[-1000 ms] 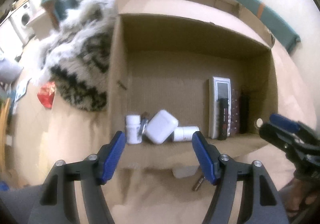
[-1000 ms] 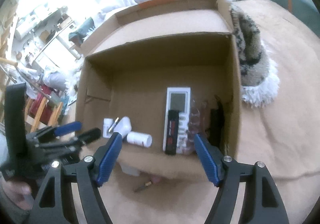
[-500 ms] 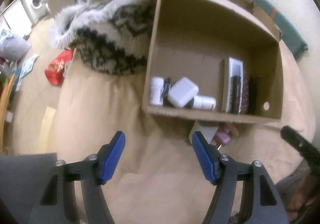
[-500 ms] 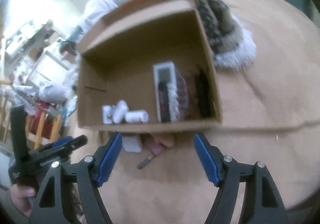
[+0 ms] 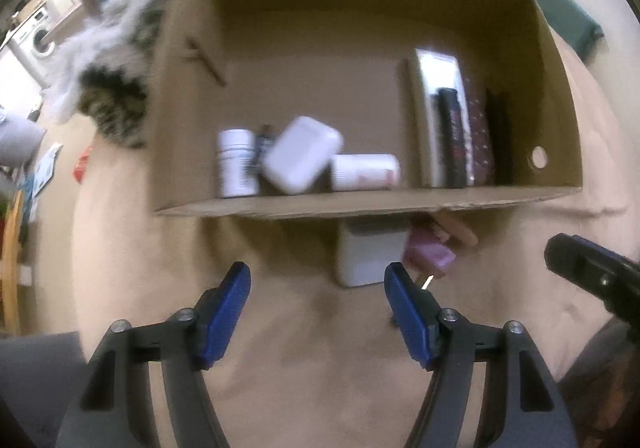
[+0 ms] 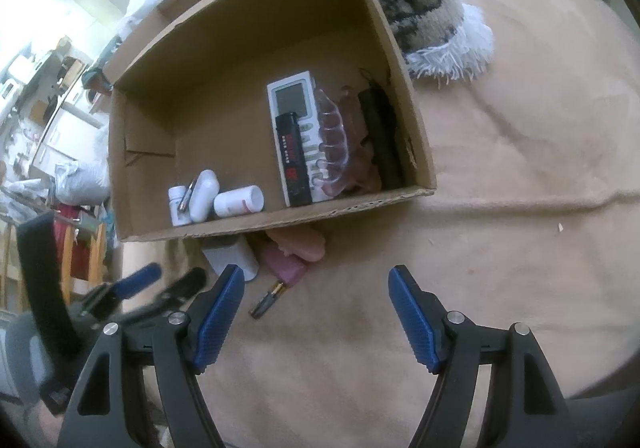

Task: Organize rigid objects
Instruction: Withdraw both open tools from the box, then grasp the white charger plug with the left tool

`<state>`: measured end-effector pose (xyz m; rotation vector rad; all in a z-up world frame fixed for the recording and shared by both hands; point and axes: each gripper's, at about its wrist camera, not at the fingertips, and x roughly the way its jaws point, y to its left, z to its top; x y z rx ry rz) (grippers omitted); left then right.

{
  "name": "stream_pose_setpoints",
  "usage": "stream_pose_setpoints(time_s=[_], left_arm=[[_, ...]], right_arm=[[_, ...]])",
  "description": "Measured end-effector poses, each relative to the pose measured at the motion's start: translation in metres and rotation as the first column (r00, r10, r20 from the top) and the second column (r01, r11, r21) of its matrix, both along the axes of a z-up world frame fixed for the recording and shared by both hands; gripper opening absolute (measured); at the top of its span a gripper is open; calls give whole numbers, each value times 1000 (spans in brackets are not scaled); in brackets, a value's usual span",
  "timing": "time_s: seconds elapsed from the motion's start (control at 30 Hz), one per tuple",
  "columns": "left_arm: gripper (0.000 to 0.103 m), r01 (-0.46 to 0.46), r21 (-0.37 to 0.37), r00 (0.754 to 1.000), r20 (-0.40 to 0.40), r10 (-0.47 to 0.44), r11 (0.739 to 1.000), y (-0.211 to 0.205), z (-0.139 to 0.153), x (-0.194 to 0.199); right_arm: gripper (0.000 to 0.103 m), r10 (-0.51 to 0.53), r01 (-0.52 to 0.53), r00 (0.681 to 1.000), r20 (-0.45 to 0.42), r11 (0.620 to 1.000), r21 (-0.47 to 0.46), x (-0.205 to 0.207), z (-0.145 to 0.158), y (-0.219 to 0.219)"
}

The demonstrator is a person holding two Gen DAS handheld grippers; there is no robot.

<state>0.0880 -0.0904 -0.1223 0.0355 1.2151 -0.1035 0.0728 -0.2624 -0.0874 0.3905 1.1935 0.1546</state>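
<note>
In the cardboard box [image 6: 416, 136]: remote [image 6: 298, 100], bottles [image 6: 238, 200].

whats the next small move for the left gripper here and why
Probably ease the left gripper forward and down over the white block lying outside the cardboard box. Its jaws stand open and empty, the block sits just ahead between the fingers' line, and it is not yet in the box.

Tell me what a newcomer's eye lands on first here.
The open cardboard box on the tan blanket, with white bottles in its near-left corner and a white remote at its right. Then the loose items just outside its near wall: a white block, a pink piece, a small battery.
</note>
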Motion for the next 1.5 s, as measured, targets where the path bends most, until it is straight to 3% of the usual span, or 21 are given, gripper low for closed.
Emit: stream_pose_setpoints(time_s=[0.17, 0.3, 0.37, 0.43, 0.47, 0.73, 0.9, 1.13, 1.37, 1.5], left_arm=[[66, 9, -46, 999, -39, -10, 999, -16, -15, 10], [65, 21, -41, 999, -45, -23, 999, -25, -22, 16], [57, 18, -43, 999, -45, -20, 999, -27, -24, 19], [41, 10, -63, 998, -59, -13, 998, -26, -26, 21], [40, 6, -79, 998, -67, -11, 997, -25, -27, 23], [38, -3, -102, 996, -84, -5, 995, -5, -21, 20], [38, -17, -89, 995, -102, 8, 996, 22, 0, -3], [38, -53, -99, 993, -112, 41, 994, 59, 28, -30], [38, -133, -119, 988, -92, 123, 984, 79, 43, -45], [38, -170, -133, 984, -86, 159, 976, 81, 47, -39]], right_arm=[[78, -10, 10, 1000, -6, 1000, 12, -1, -1, -5], [78, -12, 13, 1000, -13, 1000, 25, 0, -2, -6], [78, -9, 9, 1000, -12, 1000, 27, 1, -1, -5], [78, -5, 5, 1000, -11, 1000, 26, 1, -1, -3], [78, -3, 3, 1000, -11, 1000, 25, 2, -1, -3], [78, -20, 21, 999, -27, 999, 35, 4, -5, -7], [78, -52, 56, 997, -61, 996, 66, 7, -14, -15], [78, 24, -13, 991, -132, 997, 80, 27, -38, 9], [78, 71, -70, 996, -55, 997, 32, 47, -46, 36], [64, 106, -106, 994, -39, 994, 2, 52, -53, 50]])
